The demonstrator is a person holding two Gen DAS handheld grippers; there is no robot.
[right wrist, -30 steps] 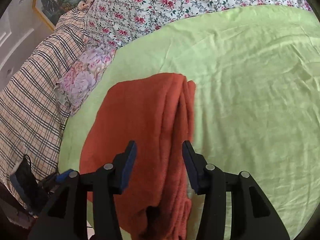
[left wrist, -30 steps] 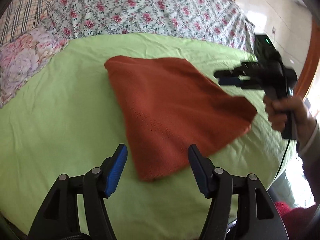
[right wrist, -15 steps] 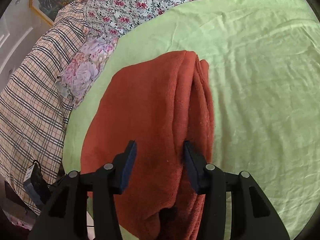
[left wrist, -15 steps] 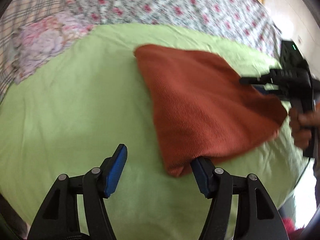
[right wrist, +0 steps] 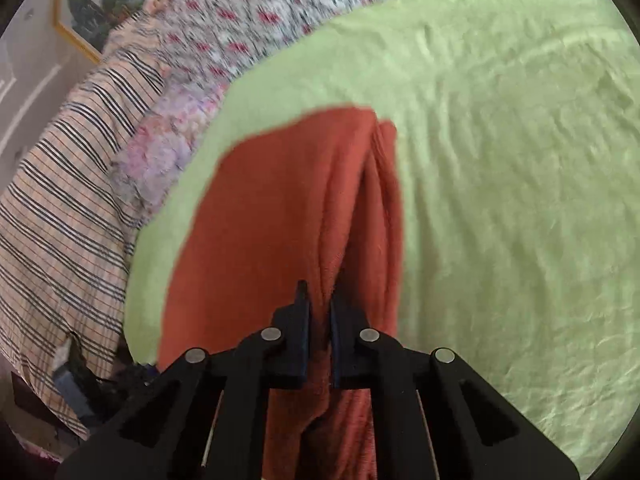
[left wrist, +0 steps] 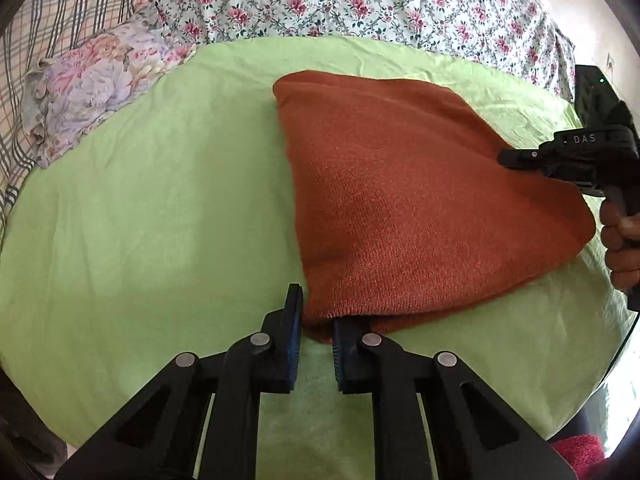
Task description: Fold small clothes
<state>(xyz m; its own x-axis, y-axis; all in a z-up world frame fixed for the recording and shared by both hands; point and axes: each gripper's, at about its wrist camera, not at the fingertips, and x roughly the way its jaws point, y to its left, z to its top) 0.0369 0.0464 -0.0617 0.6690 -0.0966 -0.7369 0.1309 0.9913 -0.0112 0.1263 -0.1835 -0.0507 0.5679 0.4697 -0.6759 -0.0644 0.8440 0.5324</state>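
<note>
Two grippers, both clenched on one garment. Left gripper (left wrist: 316,334): pinches near corner of rust-orange knit (left wrist: 420,208), likely to anchor the fold. Right gripper (right wrist: 319,320): nips a ridge at the opposite end, likely for lifting together. Knit lies folded on green bed sheet (left wrist: 160,208). One second earlier, both grippers were spread wide, off the cloth.

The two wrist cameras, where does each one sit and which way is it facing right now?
Left wrist: on the left gripper, facing along the bed at the orange cloth; the right gripper and hand show.
Right wrist: on the right gripper, facing along the cloth's folded layers; no hand shows.
Shared: cloth, green sheet, floral cover.
</note>
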